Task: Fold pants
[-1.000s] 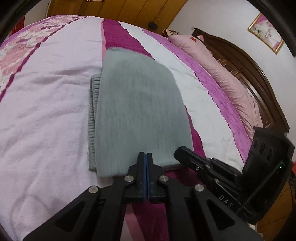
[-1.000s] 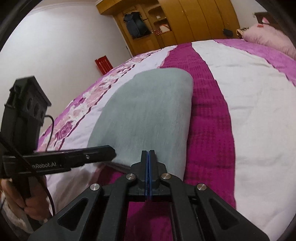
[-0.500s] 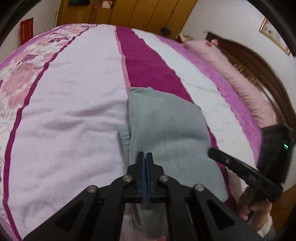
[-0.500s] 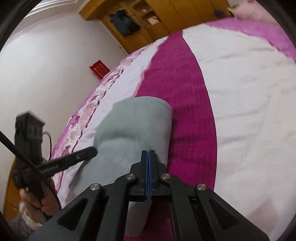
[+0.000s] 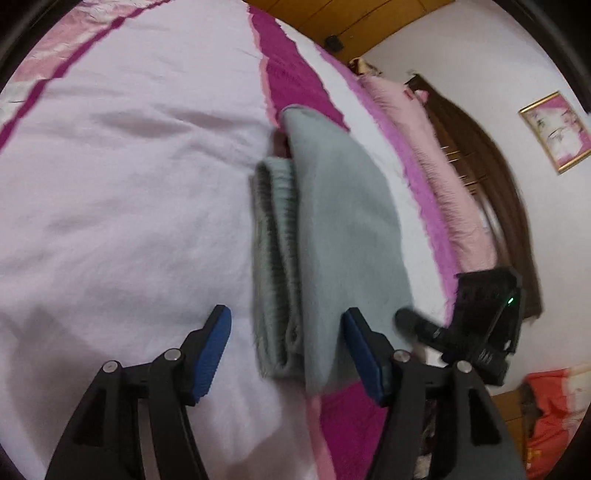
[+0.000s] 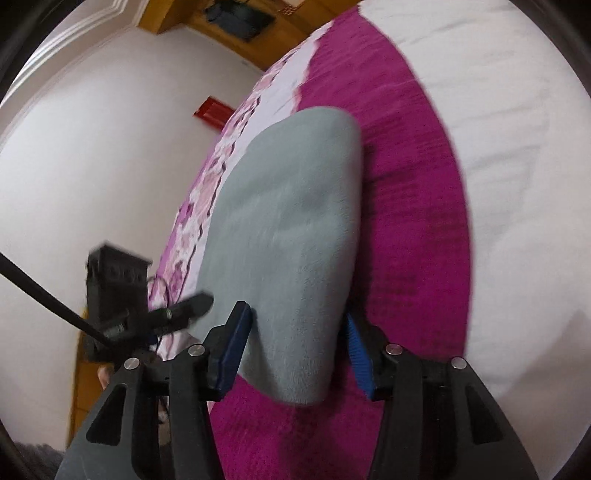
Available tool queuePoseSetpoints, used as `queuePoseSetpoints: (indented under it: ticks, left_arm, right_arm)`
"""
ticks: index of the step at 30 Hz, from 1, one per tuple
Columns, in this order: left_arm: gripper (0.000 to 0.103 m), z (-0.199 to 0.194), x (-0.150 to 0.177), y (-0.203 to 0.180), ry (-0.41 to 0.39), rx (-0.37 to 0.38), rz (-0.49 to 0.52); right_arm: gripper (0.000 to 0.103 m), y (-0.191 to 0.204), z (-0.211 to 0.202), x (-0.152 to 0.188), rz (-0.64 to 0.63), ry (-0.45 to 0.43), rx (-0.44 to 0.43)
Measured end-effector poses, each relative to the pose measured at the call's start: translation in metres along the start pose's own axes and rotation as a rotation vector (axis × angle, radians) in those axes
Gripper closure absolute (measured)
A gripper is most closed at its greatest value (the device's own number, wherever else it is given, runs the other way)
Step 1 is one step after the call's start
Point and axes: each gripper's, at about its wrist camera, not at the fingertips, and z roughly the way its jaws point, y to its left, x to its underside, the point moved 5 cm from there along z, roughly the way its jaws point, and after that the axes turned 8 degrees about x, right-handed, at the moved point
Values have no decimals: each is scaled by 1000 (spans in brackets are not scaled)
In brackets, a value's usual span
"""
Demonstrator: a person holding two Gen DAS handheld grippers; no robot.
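Observation:
The grey pants [image 5: 332, 236] lie folded into a long stack on the bed, ribbed waistband layers showing along the left edge. My left gripper [image 5: 288, 347] is open, its blue pads on either side of the stack's near end. In the right wrist view the pants [image 6: 288, 240] fill the middle. My right gripper [image 6: 297, 343] is open, its jaws straddling the near end of the fold. Each gripper shows in the other's view: the right one [image 5: 480, 332], the left one [image 6: 147, 314].
The bed cover has pale pink [image 5: 129, 184], magenta [image 6: 406, 221] and white [image 6: 517, 147] stripes. Pink pillows [image 5: 443, 166] and a dark wooden headboard [image 5: 498, 192] are at the right. A wooden wardrobe [image 6: 236, 22] stands beyond the bed.
Both grippers were shut on the near end of the pants and have opened, letting go. The folded stack now rests on the bed between the open jaws.

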Motion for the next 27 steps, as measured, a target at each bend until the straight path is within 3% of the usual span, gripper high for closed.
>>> queuePoseSetpoints:
  ticks: [5,7,9,13,18,20,22,24,25,27]
  left_arm:
    - [42,27,-36,-5,-5,34,58]
    - [51,30,-47,-6,-23,45,50]
    - [65,27,-54,-9,-43,58,38]
    - [66,16,-87,-35,-117,76,110]
    - [66,30,-144,-41,-129,110,119]
    - [66,46,-158,-26,-114,87,126]
    - [65,69,-160,1,-83,7,86]
    - [64,73,-154,21,-96,117,37]
    - [64,64,-151,24,-122,152,26]
    - [64,48,-146,23,-160,143,20]
  right_arm:
    - [55,0,20,-31,32,-30,-35]
    - [61,-5,25,-45,66,-49,-56]
    - [74,-8,22,-57,75,-69,-45]
    - [74,5,2,-94,10,-164,-53]
    - [72,-20,12,-148,84,-148,-121]
    - [67,-41,25,-161,101,-163,-71]
    - [68,-68,50,-158,138,-112,6]
    - [66,-68,46,-152,123,-146,-47]
    - [64,-63,42,-150,103,-128,-26]
    - [58,-54,39,-146,41,-91,56]
